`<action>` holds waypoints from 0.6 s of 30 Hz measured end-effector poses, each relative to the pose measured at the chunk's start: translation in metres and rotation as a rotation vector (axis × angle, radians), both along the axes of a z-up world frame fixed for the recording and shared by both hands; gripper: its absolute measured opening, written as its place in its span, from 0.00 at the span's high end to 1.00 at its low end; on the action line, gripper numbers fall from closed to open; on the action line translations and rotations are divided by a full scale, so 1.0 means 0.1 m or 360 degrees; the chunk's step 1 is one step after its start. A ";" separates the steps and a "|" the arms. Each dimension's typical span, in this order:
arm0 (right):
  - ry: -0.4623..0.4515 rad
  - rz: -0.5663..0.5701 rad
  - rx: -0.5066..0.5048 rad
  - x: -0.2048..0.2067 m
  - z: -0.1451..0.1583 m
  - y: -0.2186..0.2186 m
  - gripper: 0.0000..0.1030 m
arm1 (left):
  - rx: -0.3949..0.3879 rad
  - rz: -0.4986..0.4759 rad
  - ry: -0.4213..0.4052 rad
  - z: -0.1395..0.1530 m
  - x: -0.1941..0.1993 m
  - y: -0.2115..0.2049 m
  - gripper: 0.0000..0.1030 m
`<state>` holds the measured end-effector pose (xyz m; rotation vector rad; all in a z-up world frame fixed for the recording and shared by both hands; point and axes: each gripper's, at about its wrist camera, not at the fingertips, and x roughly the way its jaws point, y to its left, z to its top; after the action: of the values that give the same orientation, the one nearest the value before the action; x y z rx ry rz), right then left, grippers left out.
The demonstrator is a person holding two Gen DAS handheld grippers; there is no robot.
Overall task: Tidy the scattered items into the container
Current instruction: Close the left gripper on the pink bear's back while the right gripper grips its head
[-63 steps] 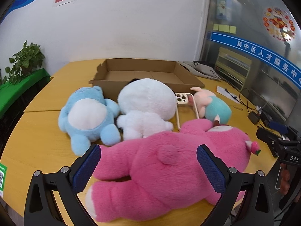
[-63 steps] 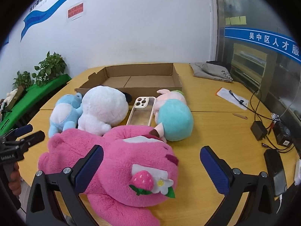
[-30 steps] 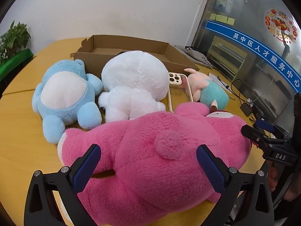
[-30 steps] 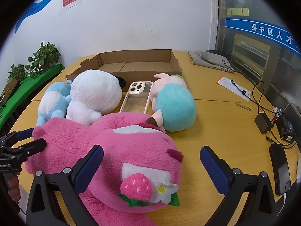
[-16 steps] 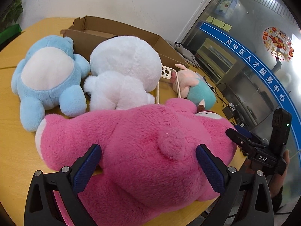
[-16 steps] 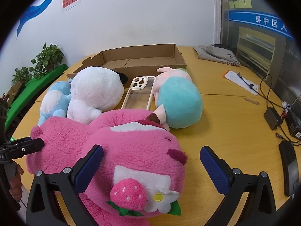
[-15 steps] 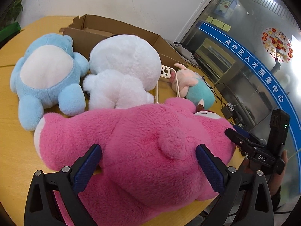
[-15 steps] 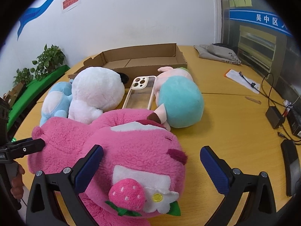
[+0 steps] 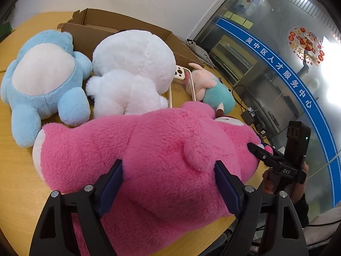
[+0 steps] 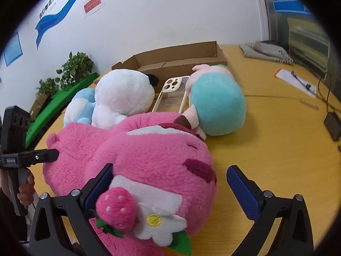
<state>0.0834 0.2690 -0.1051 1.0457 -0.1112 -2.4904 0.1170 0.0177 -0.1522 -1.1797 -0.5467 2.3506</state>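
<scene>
A big pink plush bear point(image 9: 149, 149) lies on the yellow table point(image 10: 277, 140). My left gripper point(image 9: 168, 183) is open, its pads astride the bear's back. My right gripper point(image 10: 172, 189) is open around the bear's head point(image 10: 153, 166); its left pad touches the fur, its right pad stands clear. Behind lie a blue plush point(image 9: 40, 79), a white plush point(image 9: 132, 72), a teal-and-pink plush point(image 10: 215, 104) and a clear phone case point(image 10: 170, 98). The open cardboard box point(image 10: 179, 64) stands at the back.
Cables and a black adapter point(image 10: 332, 123) lie at the table's right edge. Grey cloth point(image 10: 266, 51) and a paper point(image 10: 296, 83) sit at the back right. Green plants point(image 10: 72, 70) stand beyond the table's left side.
Both grippers have moved forward and down onto the pink bear, which now sits between each pair of pads. The toys have not moved.
</scene>
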 end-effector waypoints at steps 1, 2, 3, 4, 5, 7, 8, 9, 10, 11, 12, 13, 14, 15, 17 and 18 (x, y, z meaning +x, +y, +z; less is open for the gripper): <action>0.0005 0.0014 0.0000 -0.01 -0.01 0.00 0.01 | 0.0013 -0.0006 -0.0007 -0.01 -0.01 -0.01 0.20; 0.0018 0.0031 0.0001 -0.01 -0.02 0.00 0.01 | 0.0018 -0.0011 -0.0012 -0.02 -0.01 -0.02 0.22; 0.0028 0.0044 0.0000 -0.01 -0.04 -0.01 0.01 | 0.0021 -0.0013 -0.0016 -0.03 -0.01 -0.02 0.25; 0.0015 0.0052 -0.0011 -0.04 -0.09 -0.02 0.01 | 0.0022 -0.0013 -0.0019 -0.04 -0.01 -0.02 0.27; -0.0033 0.0055 -0.0042 -0.07 -0.16 -0.03 0.01 | 0.0020 -0.0013 -0.0021 -0.04 -0.01 -0.01 0.31; -0.0168 0.0042 -0.0189 -0.14 -0.30 -0.01 0.03 | 0.0007 -0.0021 -0.0010 -0.02 0.00 0.00 0.36; -0.0211 0.0031 -0.0248 -0.15 -0.33 0.02 0.02 | 0.0001 -0.0028 -0.0001 0.00 0.02 0.00 0.41; -0.0205 0.0035 -0.0264 -0.12 -0.33 0.02 0.06 | -0.0003 -0.0031 0.0009 0.02 0.05 0.00 0.45; -0.0182 0.0047 -0.0264 -0.09 -0.31 0.02 0.14 | -0.0011 -0.0033 0.0016 0.04 0.08 0.01 0.47; -0.0155 0.0052 -0.0264 -0.03 -0.27 0.01 0.17 | -0.0029 -0.0037 0.0025 0.06 0.11 0.02 0.49; -0.0141 0.0055 -0.0262 0.02 -0.24 0.00 0.22 | -0.0055 -0.0042 0.0037 0.09 0.15 0.04 0.51; -0.0124 0.0064 -0.0251 0.07 -0.20 -0.02 0.25 | -0.0079 -0.0049 0.0050 0.12 0.18 0.06 0.52; -0.0107 0.0072 -0.0249 0.12 -0.16 -0.03 0.27 | -0.0098 -0.0055 0.0062 0.15 0.21 0.07 0.53; -0.0096 0.0081 -0.0257 0.16 -0.12 -0.03 0.29 | -0.0102 -0.0057 0.0067 0.18 0.24 0.07 0.53; -0.0066 0.0096 -0.0282 0.24 -0.02 -0.03 0.30 | -0.0088 -0.0056 0.0090 0.28 0.30 0.04 0.53; -0.0045 0.0106 -0.0299 0.27 0.05 -0.02 0.30 | -0.0086 -0.0056 0.0111 0.34 0.33 0.03 0.53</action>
<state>0.1108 0.2666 -0.0997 0.9894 -0.3077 -2.3537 0.1499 0.0206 -0.1178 -1.1167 -0.4373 2.3802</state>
